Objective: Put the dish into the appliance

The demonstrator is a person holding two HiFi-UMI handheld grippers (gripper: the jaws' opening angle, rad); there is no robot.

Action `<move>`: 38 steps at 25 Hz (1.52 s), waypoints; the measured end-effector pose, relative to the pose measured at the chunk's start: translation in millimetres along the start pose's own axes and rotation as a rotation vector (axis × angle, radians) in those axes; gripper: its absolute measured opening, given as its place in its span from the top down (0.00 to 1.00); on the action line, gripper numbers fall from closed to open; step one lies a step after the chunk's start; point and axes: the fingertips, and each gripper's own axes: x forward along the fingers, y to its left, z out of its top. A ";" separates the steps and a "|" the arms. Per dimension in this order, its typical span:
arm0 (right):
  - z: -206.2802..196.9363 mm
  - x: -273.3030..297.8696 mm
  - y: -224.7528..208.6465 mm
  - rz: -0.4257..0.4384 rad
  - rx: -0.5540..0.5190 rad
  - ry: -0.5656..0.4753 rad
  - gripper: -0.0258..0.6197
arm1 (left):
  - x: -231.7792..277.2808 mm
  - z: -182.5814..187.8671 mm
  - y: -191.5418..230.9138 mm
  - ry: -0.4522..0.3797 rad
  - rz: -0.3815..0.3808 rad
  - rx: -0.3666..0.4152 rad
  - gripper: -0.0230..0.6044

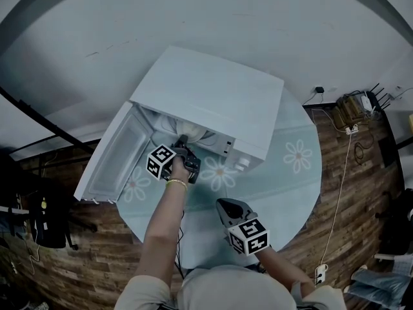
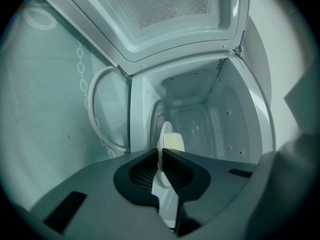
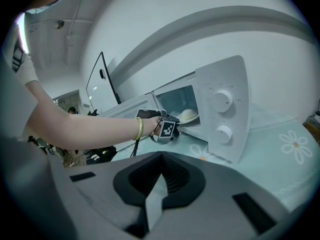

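Head view: we see a white microwave on a round counter with a teal flower cloth. Its door is swung open to the left. The left gripper is at the mouth of the oven, marker cube facing up. A pale dish is just inside the opening at its tip. The right gripper hangs low over the counter's near edge, well apart from the microwave.

Left gripper view: the left gripper has its jaws clamped on the rim of the dish, which we see edge-on. A pale yellowish lump sits on it; we can't tell what it is. The dish reaches into the white cavity, and the mesh-window door fills the top of the frame.

Right gripper view: the right gripper has its jaws closed together with nothing between them. Beyond it, the left gripper holds the dish inside the microwave opening. We can't tell whether it touches the oven floor. Two knobs sit on the front panel. The forearm wears a bracelet.
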 end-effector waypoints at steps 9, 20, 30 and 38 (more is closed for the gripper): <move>-3.5 -2.1 1.1 0.004 -0.007 0.004 0.95 | 1.5 4.9 0.9 -0.023 -0.004 0.003 0.90; -3.8 -9.1 10.3 0.020 -0.030 -0.007 0.95 | -23.0 17.9 -14.6 -0.067 -0.073 0.050 0.64; -1.9 -30.7 16.6 0.008 -0.050 -0.043 0.95 | -76.5 -11.4 -39.3 -0.014 -0.142 0.168 0.64; -9.2 -56.1 19.9 -0.011 -0.052 -0.074 0.95 | -145.1 -45.5 -60.2 -0.001 -0.166 0.398 0.90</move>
